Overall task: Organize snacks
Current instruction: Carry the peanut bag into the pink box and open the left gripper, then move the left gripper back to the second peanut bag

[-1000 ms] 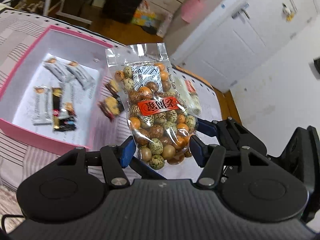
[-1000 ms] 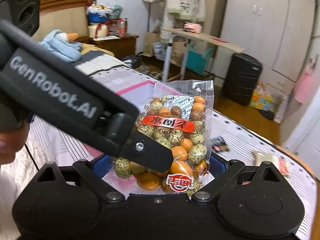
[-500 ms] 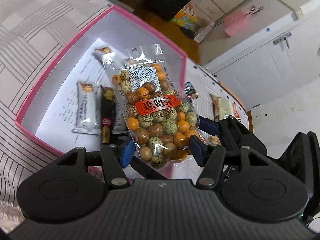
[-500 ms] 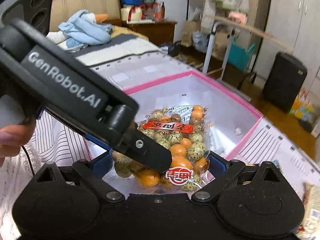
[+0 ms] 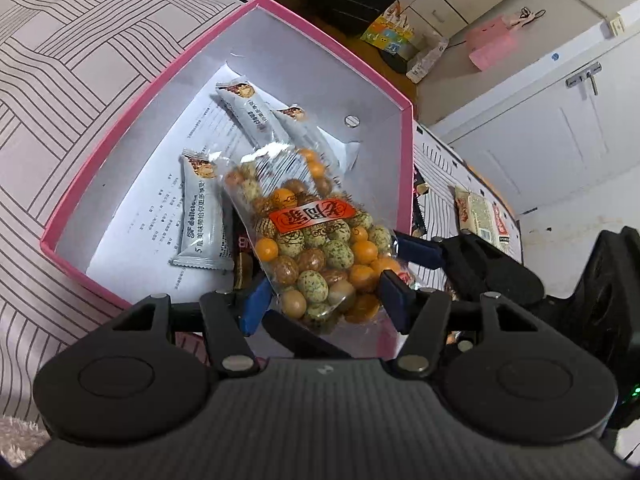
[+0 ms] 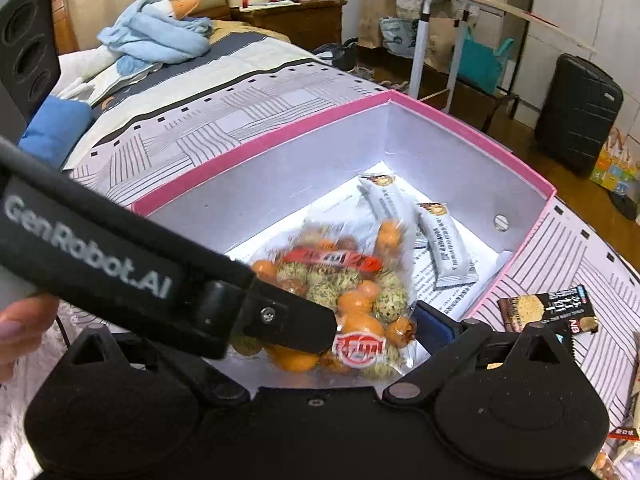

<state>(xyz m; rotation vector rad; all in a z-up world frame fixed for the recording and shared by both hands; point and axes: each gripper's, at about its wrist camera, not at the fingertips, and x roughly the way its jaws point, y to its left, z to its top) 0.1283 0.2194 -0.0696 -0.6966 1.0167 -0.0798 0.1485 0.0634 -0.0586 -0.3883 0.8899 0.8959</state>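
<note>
Since the frame 1 second earlier, both grippers had come down over the pink box, and the bag of nuts, then seen above the striped cloth, now hung over the box's inside.

Left wrist view: the left gripper [image 5: 320, 294] pinched the lower end of the bag of nuts [image 5: 316, 240], with 1 blue pad [image 5: 256, 306] against each side of it. The bag was tilted, its top leaning toward the far wall of the pink box [image 5: 168, 80]. Whether the bag touched the box floor could not be told. 3 grey snack bars [image 5: 202, 216] lay on printed paper [image 5: 140, 216] inside the box, 1 just beside the bag and 2 behind it. A pale snack packet [image 5: 482, 216] lay on the striped cloth [image 5: 80, 40] outside the box, to the right.

Right wrist view: the right gripper [image 6: 340, 340] also had the bag of nuts [image 6: 348, 284] between its fingers. Only the right blue pad [image 6: 434, 328] showed, against the bag's edge; the left gripper's arm hid the other side, so a full pinch could not be confirmed. A dark biscuit packet [image 6: 548, 310] lay on the cloth beside the box. A thumb [image 6: 18, 324] showed at the left edge.
</note>
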